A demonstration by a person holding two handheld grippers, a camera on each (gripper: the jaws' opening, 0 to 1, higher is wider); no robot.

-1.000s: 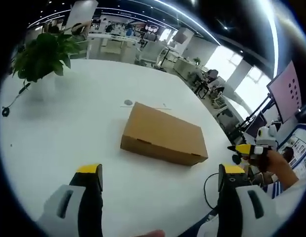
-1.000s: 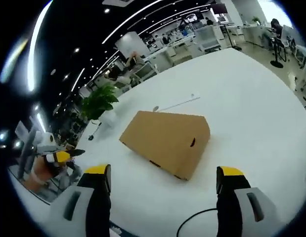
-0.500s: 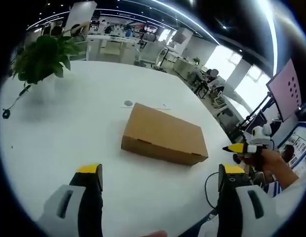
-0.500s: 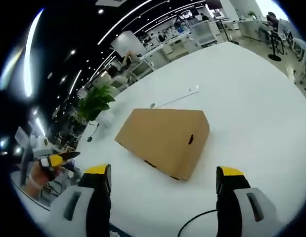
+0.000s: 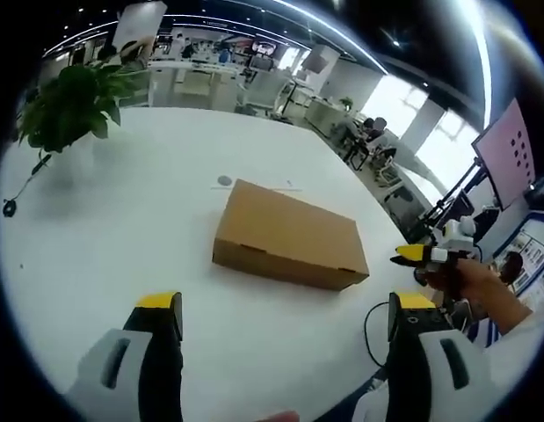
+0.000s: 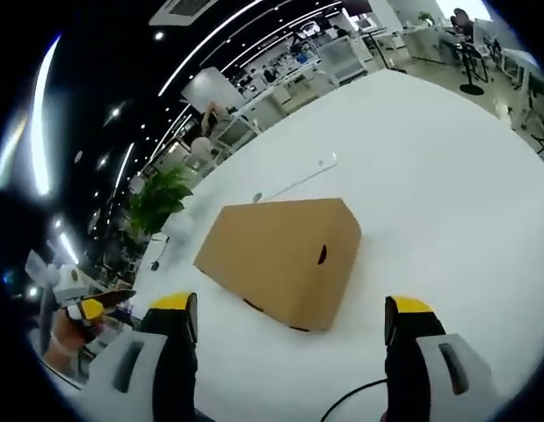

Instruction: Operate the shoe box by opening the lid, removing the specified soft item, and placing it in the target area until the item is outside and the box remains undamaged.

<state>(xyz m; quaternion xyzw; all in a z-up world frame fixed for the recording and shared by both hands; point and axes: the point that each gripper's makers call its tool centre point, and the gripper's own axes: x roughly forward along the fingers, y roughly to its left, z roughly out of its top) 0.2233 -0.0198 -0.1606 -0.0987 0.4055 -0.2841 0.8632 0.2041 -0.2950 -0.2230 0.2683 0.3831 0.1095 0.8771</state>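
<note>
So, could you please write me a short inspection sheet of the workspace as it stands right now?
Surface: white table, mostly bare.
Job's things: brown shoe box lying flat, lid closed; soft item not visible.
Clutter: potted plant at the far edge; small grey disc and thin white strip beyond the box.
Grippers: left gripper and right gripper open, short of the box, holding nothing.
Cables: black cable near the table edge.
Surroundings: open office, desks, ceiling lights.

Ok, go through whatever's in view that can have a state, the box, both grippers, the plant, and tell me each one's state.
shoe box: lid shut, flat on the white table
left gripper: open, holding nothing, short of the box
right gripper: open, holding nothing, short of the box
potted plant: upright, apart from the box
</note>
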